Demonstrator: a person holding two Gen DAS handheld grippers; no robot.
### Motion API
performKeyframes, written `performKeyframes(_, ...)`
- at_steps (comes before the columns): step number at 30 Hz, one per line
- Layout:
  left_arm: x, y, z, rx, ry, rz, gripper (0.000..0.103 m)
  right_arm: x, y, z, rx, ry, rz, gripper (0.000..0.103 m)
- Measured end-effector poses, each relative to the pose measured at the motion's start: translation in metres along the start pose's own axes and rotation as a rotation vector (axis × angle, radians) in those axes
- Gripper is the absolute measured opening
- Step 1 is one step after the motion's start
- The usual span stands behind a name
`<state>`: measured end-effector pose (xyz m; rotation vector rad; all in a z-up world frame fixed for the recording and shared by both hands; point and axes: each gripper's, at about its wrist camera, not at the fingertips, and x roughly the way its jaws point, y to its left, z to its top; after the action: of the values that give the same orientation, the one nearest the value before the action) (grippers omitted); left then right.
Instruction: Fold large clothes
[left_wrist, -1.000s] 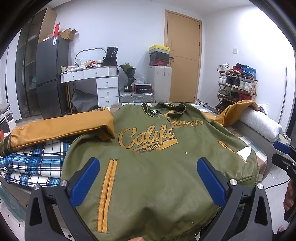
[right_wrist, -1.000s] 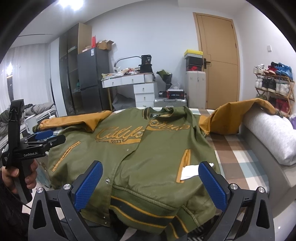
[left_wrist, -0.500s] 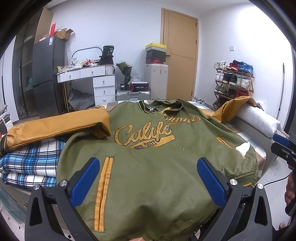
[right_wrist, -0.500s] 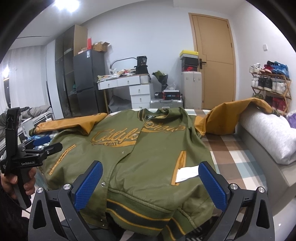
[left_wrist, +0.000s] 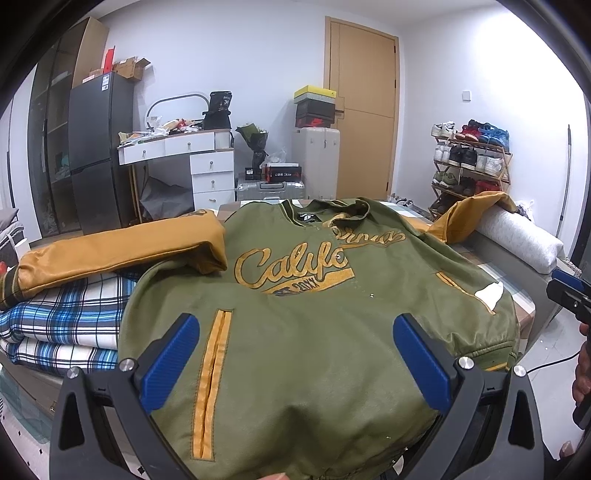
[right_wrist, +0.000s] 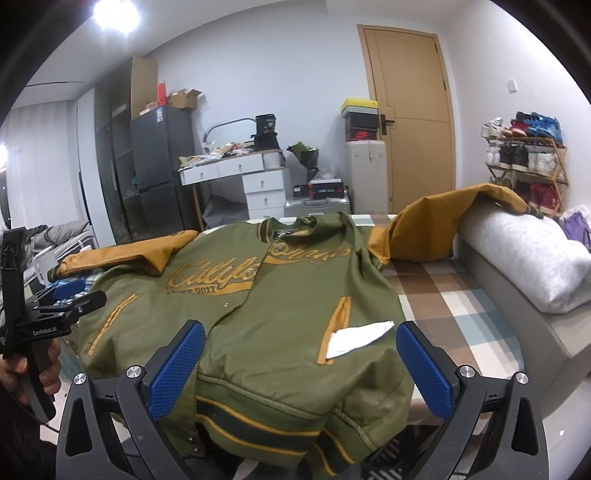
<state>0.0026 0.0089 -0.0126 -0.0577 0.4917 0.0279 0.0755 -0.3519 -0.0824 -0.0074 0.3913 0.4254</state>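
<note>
Blue ribbed pads line both jaws, spread wide and empty: left gripper (left_wrist: 295, 363) and right gripper (right_wrist: 300, 367) hover level over the hem of the olive jacket (right_wrist: 258, 306), lying face up on the checked bed (right_wrist: 454, 291), mustard sleeves flung outward, one draped over a grey bolster (right_wrist: 517, 254)

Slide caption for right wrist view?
Open right hand-held gripper above the hem of a green jacket spread flat, unfolded.

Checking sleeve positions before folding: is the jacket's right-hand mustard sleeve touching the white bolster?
Touching. The right wrist view shows the mustard sleeve draped up over the white bolster, its cuff resting on top.
</note>
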Motion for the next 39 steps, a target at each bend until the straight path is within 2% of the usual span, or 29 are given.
performKeyframes(18, 0.000, 0.002, -0.001, -0.005, 0.004, 0.000, 0.102, -0.001, 0.002, 0.002, 0.001, 0.007, -0.002, 0.103)
performKeyframes(39, 0.014, 0.016, 0.008, -0.040, 0.028, 0.006, 0.102, 0.024, -0.010, 0.016, 0.028, 0.038, -0.028, 0.103)
